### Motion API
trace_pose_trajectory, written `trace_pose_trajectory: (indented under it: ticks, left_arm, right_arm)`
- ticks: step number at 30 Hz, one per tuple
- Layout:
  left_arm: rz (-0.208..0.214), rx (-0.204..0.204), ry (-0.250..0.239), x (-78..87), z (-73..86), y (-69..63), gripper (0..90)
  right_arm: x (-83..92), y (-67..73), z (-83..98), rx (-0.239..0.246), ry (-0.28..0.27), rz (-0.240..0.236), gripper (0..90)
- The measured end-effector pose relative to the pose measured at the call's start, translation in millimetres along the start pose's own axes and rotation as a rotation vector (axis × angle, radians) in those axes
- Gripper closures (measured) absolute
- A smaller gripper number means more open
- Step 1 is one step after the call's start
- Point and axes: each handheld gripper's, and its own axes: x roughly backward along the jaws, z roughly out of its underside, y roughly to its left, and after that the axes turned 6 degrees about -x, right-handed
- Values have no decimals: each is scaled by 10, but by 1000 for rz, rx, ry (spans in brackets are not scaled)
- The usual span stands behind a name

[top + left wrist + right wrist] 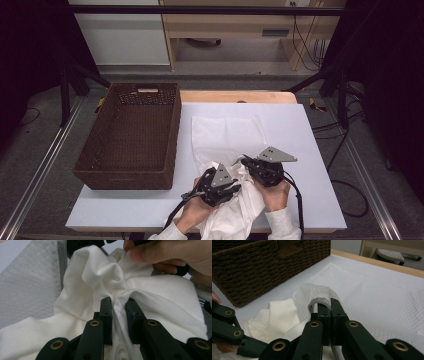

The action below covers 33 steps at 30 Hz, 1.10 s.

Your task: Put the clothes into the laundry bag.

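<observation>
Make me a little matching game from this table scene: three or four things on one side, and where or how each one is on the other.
Things:
1. wicker basket
2. mesh bag
3. white cloth
4. right gripper

States:
A. pinched in the left gripper
B. shut on the bag's edge
C. standing at the table's left
D. lying flat mid-table

Pairs: 1-C, 2-D, 3-A, 4-B

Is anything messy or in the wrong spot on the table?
Nothing is spilled or broken. The white garment is scrunched into a heap and hangs over the table's near edge. The left tool pinches a fold of it, and the right tool grips the rim of the mesh laundry bag.
</observation>
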Motion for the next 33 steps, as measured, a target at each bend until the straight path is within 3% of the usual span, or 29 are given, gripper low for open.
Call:
trace_pose_trajectory:
  ticks: [4, 7, 9, 11, 12, 13, 16, 18, 20, 21, 23, 27, 29, 31, 33]
  left_arm:
    - [-19, 16, 27, -132, -24, 19, 771]
    - [-100, 23, 107, -289, -8, 83, 769]
    - [-85, 65, 104, -317, 15, 145, 759]
    - [-72, 70, 93, -280, 27, 154, 720]
    - [-77, 68, 89, -247, 31, 146, 574]
    - [-81, 68, 83, -194, 29, 149, 574]
    - [-105, 75, 61, 16, 24, 211, 350]
    - [-128, 65, 69, 137, 34, 276, 283]
    - [-179, 45, 85, 184, 93, 340, 268]
    - [-157, 75, 91, 169, 149, 397, 256]
    - [-110, 127, 90, 116, 233, 456, 256]
    - [-63, 154, 113, -29, 342, 472, 313]
    - [-5, 189, 106, -52, 363, 495, 434]
    - [2, 195, 104, -41, 363, 488, 541]
    - [-3, 167, 96, -10, 342, 440, 683]
  right_arm:
    - [19, 6, -1, 3, -9, -9, 887]
    - [11, 19, 1, 0, -4, -16, 887]
    - [21, 32, 2, 2, 0, -18, 887]
    - [36, 24, 7, 10, -4, -15, 887]
    - [53, -3, 13, -5, -10, -12, 887]
    - [53, -3, 13, -5, -10, -12, 887]
    - [77, -31, 31, -8, -12, -10, 887]
    - [80, -38, 38, -4, -12, -5, 887]
    - [77, -34, 39, -5, -9, -8, 887]
    - [65, -20, 36, 1, -7, -9, 887]
    - [61, -17, 36, 3, -2, -9, 887]
    - [34, -12, 47, 2, 5, -9, 887]
    - [24, -11, 56, 0, 9, -8, 887]
    - [15, -13, 59, 2, 10, -9, 887]
    - [3, -9, 63, 0, 12, -10, 887]
